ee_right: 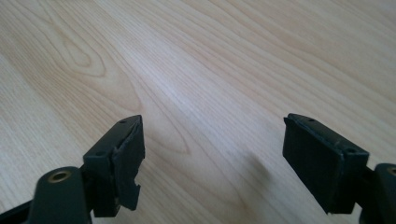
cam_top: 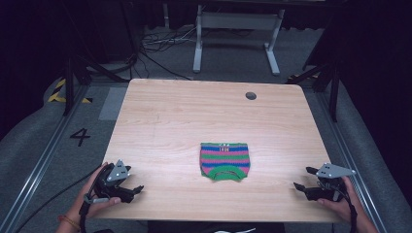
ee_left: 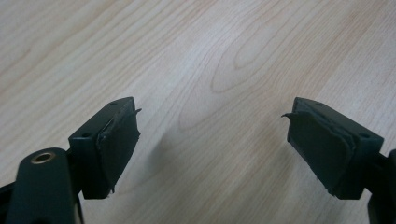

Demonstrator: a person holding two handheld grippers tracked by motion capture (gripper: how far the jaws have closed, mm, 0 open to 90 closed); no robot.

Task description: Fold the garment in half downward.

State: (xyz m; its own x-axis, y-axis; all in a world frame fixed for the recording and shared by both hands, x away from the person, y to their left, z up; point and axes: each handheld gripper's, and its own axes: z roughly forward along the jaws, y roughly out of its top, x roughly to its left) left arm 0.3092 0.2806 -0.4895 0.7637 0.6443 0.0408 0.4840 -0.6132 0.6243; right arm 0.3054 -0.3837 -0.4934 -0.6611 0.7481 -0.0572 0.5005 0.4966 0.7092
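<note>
Nearest the person, both hands rest at the near edge of the table (cam_top: 160,111), one at each near corner. At the near left, the left gripper (cam_top: 135,190) sits low over the wood with its jaws spread wide and nothing between them; in the left gripper view its pads (ee_left: 116,144) frame bare woodgrain. At the near right, the right gripper (cam_top: 303,177) is likewise low, jaws wide apart and empty; its own view shows its pads (ee_right: 127,163) over bare table too.

Between them and a little farther in lies the striped knitted garment (cam_top: 224,161), flat, roughly centred left to right, its green collar edge turned toward the person. It is well apart from both grippers and touched by neither.

Judgement: the step in hand is the reach inward to the garment. To do it well, each gripper should come in low from its own side and take a single layer at a near corner or side edge, pinching cloth only, not scraping the wood. Wide jaws suit a flat approach.

Room is ample: open tabletop surrounds the garment on every side. Far right, a round cable hole (cam_top: 250,95) lies well beyond the work. Beyond the far edge stand a white frame (cam_top: 236,39) and loose cables on the floor.
</note>
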